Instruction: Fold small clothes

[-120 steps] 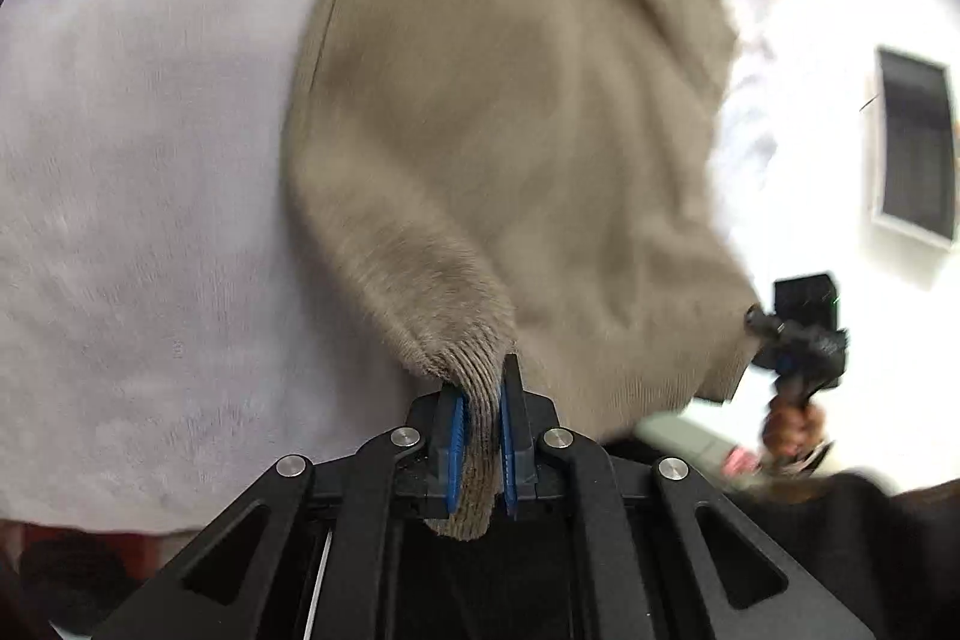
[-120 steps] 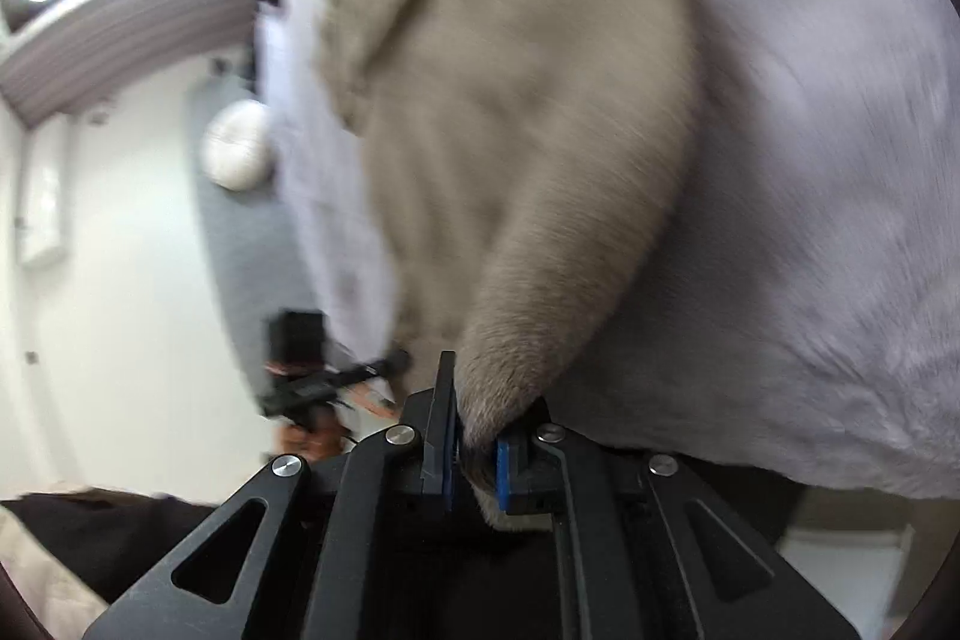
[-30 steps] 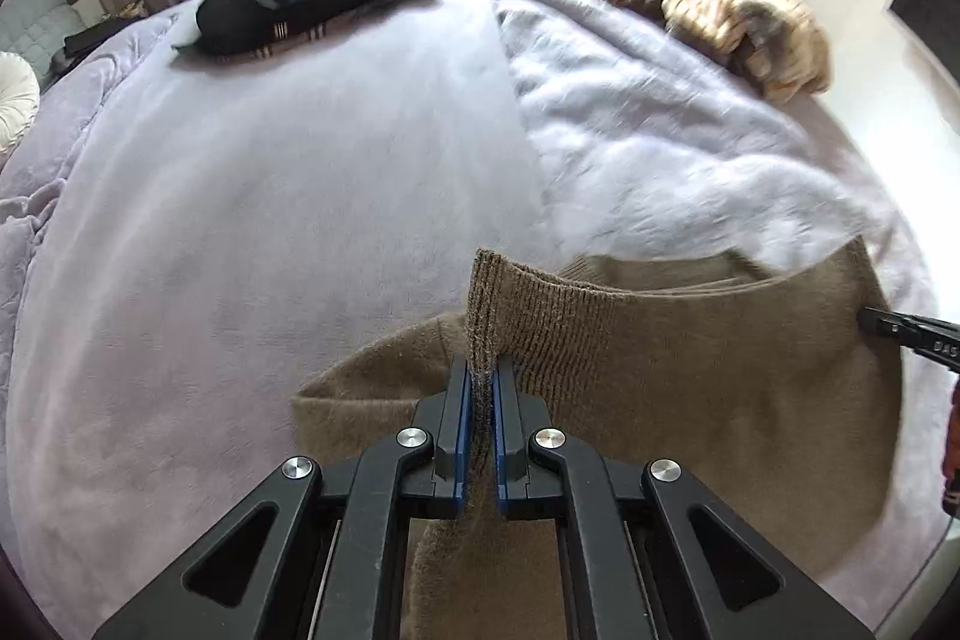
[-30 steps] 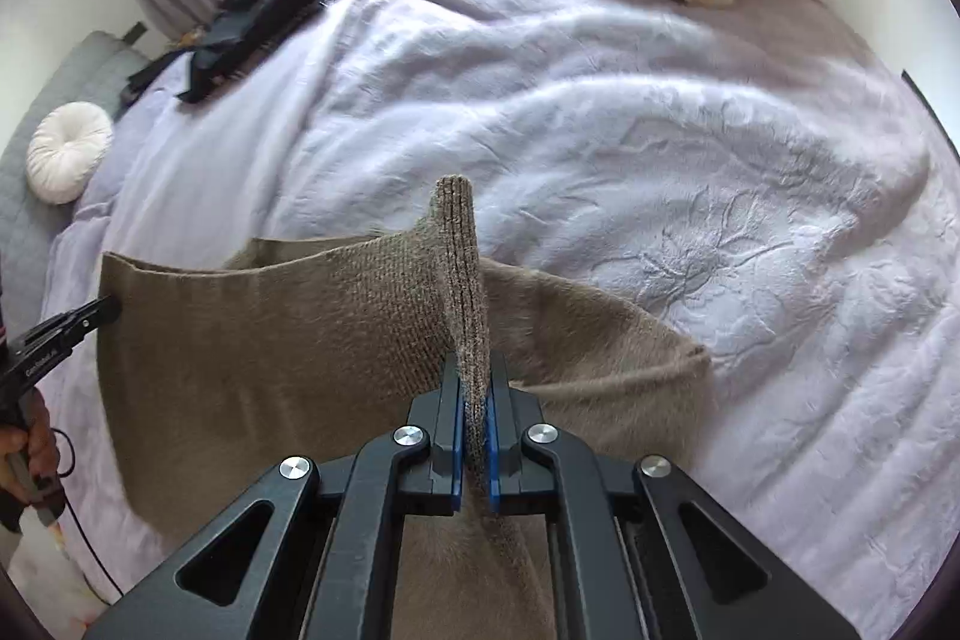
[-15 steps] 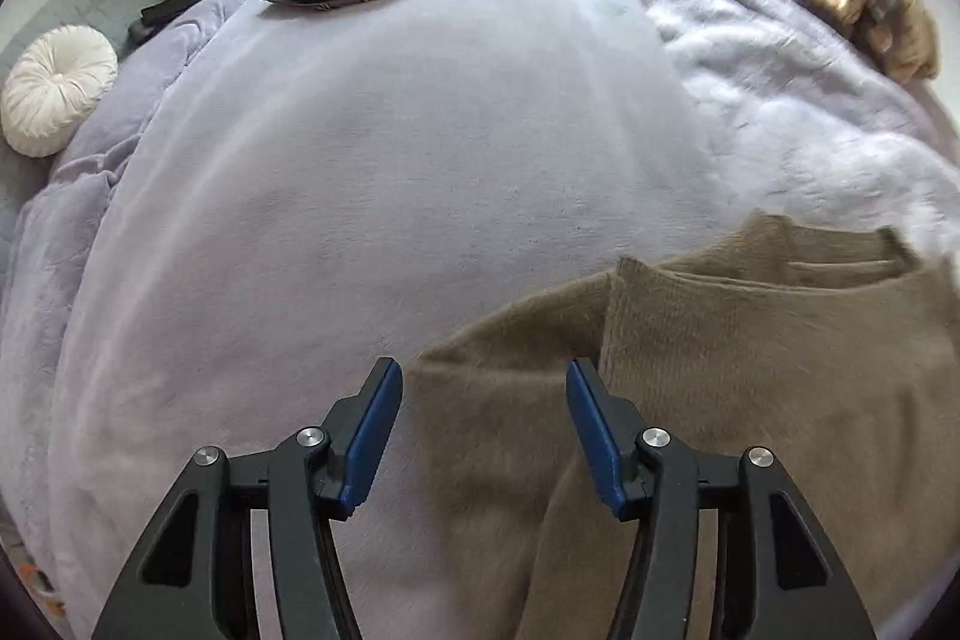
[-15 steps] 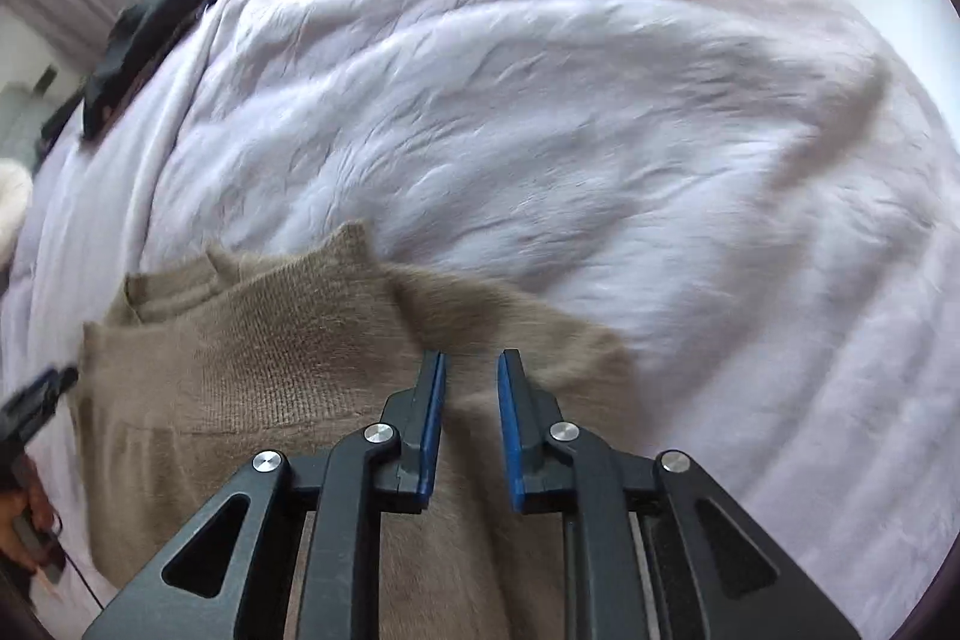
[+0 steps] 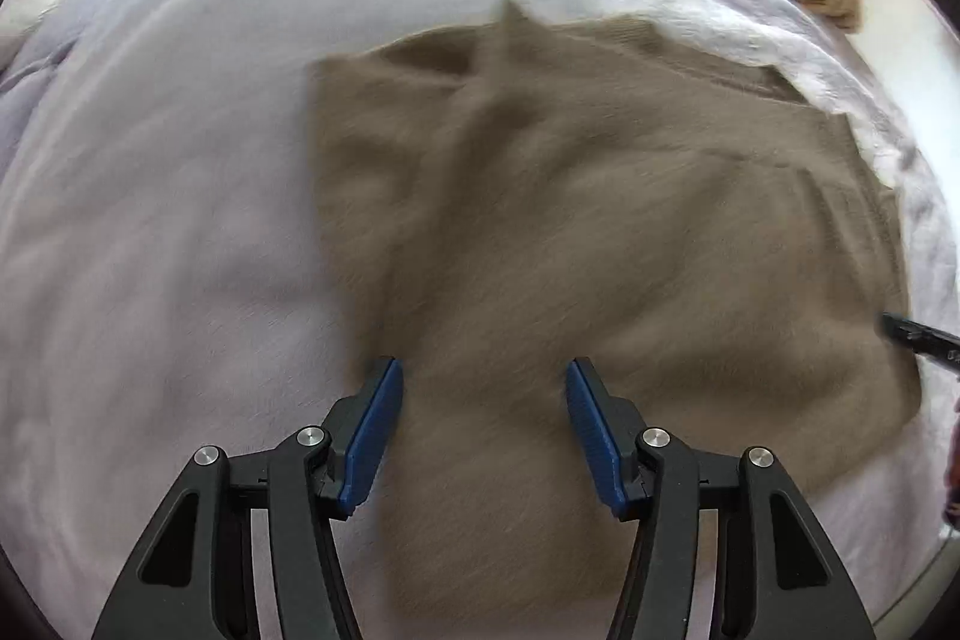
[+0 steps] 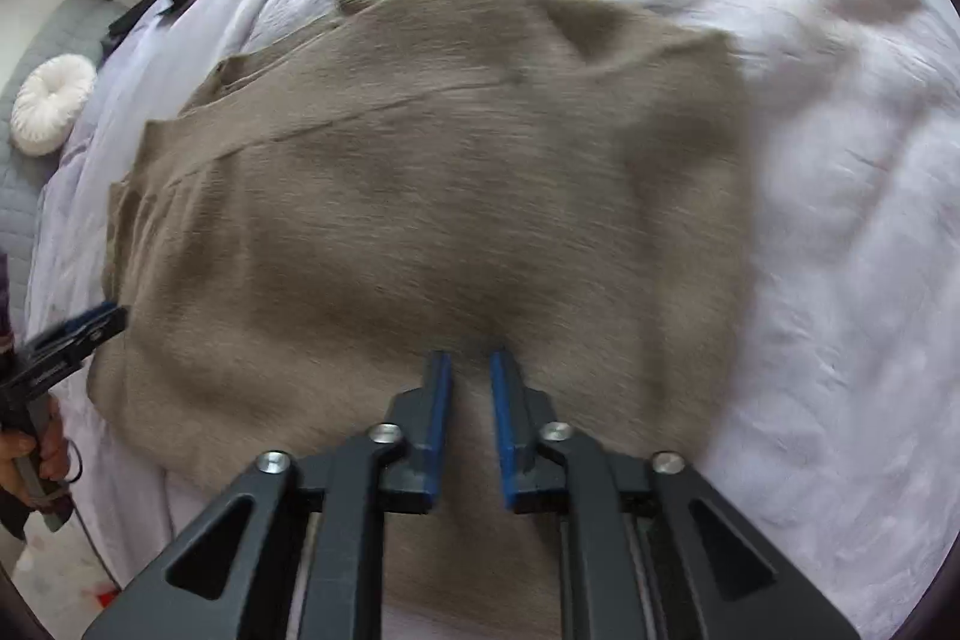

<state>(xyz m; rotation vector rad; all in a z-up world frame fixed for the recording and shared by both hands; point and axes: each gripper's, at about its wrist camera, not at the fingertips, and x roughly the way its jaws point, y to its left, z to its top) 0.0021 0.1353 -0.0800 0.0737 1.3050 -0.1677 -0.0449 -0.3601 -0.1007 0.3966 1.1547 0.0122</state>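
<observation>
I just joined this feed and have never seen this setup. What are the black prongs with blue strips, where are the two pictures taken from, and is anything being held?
There is no robot arm: a person carries a two-finger gripper in each hand, with a fisheye camera looking along the fingers. One picture looks past the left gripper, the other past the right gripper. The blue strips are the finger pads. A brown knit sweater lies spread on a pale lilac bedspread. Both grippers are open above it, the left one wider, and neither holds anything. The left gripper also shows at the left edge of the right view. Both pictures are motion-blurred.
</observation>
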